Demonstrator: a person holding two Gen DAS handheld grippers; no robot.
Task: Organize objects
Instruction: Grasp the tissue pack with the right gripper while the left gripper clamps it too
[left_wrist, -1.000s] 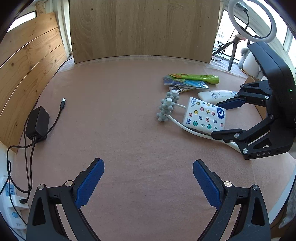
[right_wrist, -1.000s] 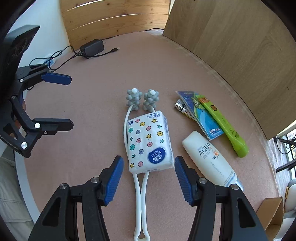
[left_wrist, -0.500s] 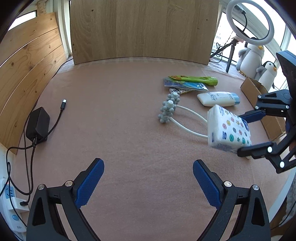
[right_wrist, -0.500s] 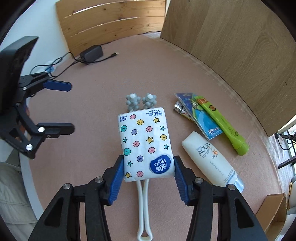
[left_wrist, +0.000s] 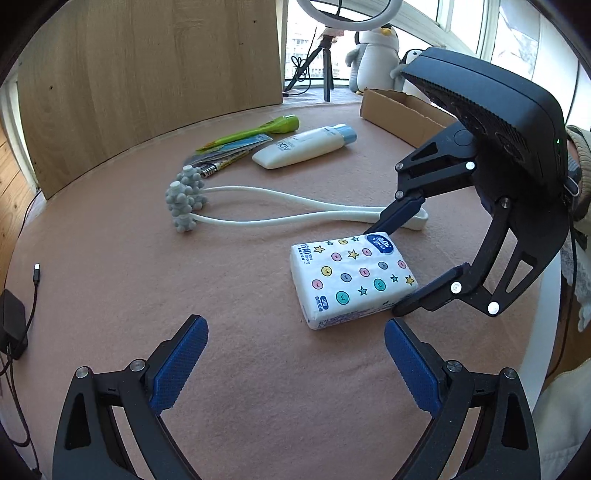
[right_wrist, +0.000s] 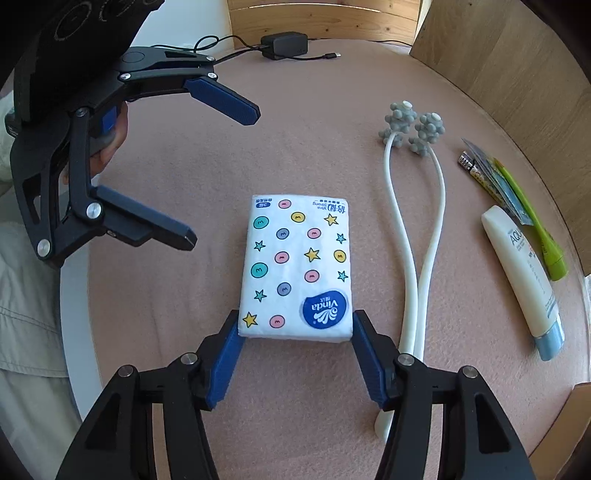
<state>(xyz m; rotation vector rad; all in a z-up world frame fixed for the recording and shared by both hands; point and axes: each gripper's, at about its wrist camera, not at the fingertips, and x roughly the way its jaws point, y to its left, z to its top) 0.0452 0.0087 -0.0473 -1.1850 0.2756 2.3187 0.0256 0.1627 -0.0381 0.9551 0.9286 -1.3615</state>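
Observation:
A white tissue pack (left_wrist: 351, 277) (right_wrist: 295, 266) with coloured dots and stars lies flat on the pink table cover. My right gripper (right_wrist: 295, 321) (left_wrist: 391, 271) straddles its near end. Its jaws are opening, and the blue pads stand just off the pack's sides. My left gripper (left_wrist: 293, 326) (right_wrist: 223, 177) is open and empty, hovering a little to the left of the pack. A grey-headed roller massager (left_wrist: 184, 203) (right_wrist: 410, 129) with long white handles lies to the right of the pack in the right wrist view.
A white lotion tube (right_wrist: 521, 269), a green tube (right_wrist: 532, 214) and a blue packet (right_wrist: 491, 177) lie beyond the massager. A cardboard box (left_wrist: 402, 110) sits at the table's far corner. A black charger (right_wrist: 284, 44) with its cable lies at the far edge, and a wooden board (left_wrist: 147, 74) stands behind.
The right gripper lifted the tissue pack off the massager handles, carried it sideways and set it on the cover. The left gripper swung and rolled toward the pack.

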